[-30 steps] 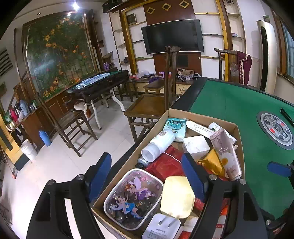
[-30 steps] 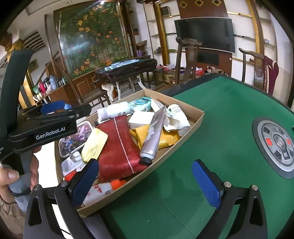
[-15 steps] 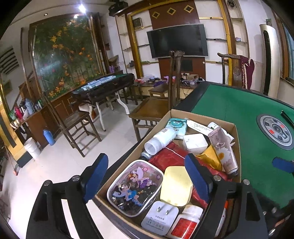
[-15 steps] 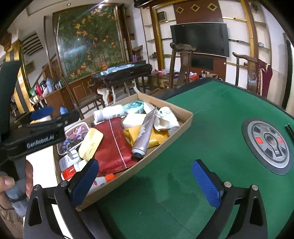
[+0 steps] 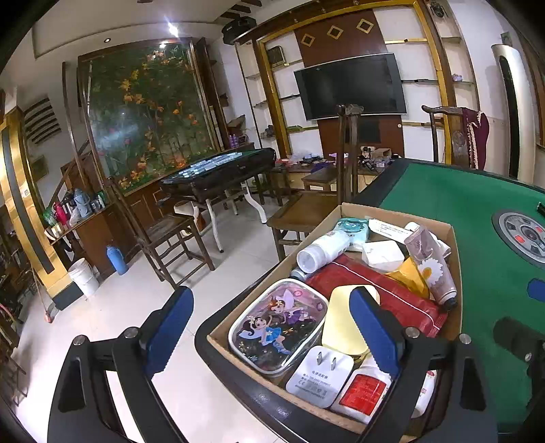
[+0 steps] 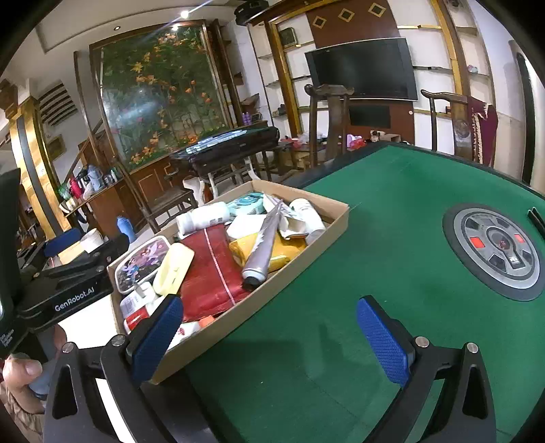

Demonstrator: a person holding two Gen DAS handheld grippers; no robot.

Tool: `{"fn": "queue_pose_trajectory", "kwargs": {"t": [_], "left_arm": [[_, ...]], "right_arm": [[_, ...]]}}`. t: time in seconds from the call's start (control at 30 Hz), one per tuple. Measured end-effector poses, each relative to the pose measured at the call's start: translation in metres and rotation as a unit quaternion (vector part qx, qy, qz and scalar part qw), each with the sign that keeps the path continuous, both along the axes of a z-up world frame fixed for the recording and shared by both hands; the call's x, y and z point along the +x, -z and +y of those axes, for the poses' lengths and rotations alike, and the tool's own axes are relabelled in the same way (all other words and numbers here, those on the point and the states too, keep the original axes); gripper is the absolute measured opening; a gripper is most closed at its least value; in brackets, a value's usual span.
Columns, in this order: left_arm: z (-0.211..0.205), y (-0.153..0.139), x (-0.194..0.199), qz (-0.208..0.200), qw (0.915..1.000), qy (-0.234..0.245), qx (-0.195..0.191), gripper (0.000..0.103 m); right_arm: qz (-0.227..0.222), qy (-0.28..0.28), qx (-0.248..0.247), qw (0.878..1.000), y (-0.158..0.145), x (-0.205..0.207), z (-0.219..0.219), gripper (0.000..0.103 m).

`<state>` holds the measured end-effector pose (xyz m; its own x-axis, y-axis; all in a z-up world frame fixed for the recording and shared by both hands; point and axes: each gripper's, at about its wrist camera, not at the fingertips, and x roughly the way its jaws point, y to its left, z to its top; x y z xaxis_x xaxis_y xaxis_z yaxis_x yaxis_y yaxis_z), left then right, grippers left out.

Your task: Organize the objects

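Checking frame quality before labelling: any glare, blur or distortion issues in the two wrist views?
Left wrist view: heavy fisheye bending with dark corners; ceiling light flares; box contents sharp, plug adapter print legible. Right wrist view: same bending; a light streak crosses the top from the ceiling lamp; soft gripper shadows on the green felt; cardboard box in focus.

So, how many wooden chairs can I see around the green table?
2. One chair stands at the table's far left edge, behind the cardboard box; one chair, with red cloth, is at the far side. Others may be hidden.
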<state>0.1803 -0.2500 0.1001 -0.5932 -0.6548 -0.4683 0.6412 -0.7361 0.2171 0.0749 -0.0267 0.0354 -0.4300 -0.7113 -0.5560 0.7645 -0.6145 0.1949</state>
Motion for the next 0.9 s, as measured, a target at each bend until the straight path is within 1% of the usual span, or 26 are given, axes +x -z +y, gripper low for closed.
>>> {"fn": "queue_pose_trajectory", "kwargs": {"t": [0.33,0.57,0.9], "left_arm": [[0.004,-0.006,0.010,0.011,0.9998,-0.009,-0.010,0.093],[0.009,-0.009,0.012,0.011,0.9994,-0.012,-0.029,0.093],[0.016,-0.011,0.017,0.017,0.9994,-0.004,-0.029,0.093]], "right_arm": [[0.009,-0.003,0.004,1.000,-0.002,0.010,-0.003,0.103],[0.015,-0.008,0.006,1.000,-0.002,0.017,-0.006,0.103],[0.011,-0.011,0.000,1.000,-0.004,0.019,-0.005,0.103]]}}
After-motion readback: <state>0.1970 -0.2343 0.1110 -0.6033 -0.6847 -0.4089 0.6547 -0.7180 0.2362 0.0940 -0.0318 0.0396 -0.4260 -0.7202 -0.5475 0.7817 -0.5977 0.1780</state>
